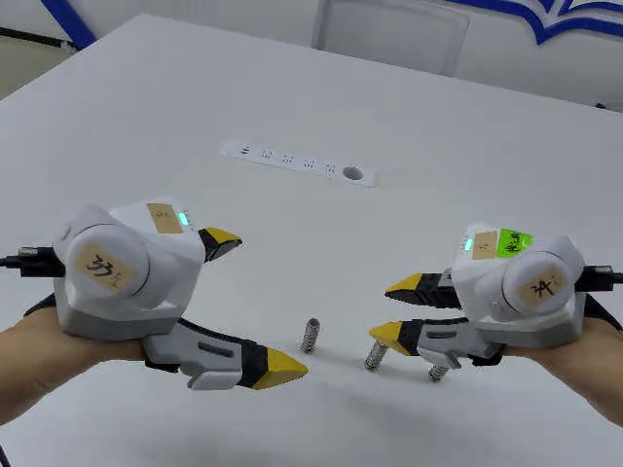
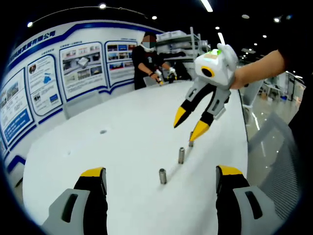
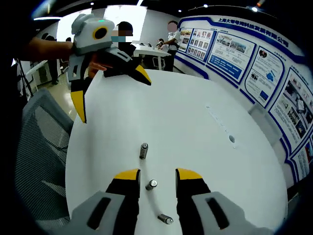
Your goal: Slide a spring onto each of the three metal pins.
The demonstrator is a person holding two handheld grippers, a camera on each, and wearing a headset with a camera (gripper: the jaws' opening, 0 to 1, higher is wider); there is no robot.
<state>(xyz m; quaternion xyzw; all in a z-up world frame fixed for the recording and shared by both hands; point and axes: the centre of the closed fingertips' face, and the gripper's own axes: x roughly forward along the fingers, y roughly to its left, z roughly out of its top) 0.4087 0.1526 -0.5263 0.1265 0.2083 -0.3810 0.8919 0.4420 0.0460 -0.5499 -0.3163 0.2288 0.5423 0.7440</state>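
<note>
Head view: three springs stand in a row at 6 o'clock on the table, between the wide-spread left gripper and the narrower, empty right gripper. They are likely light, bouncy and slippery, so pinch gently mid-coil.

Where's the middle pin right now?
In the right gripper view the middle pin appears between the right gripper's open jaws; in the head view it is just below that gripper's lower jaw tip, right of the leftmost pin.
</note>
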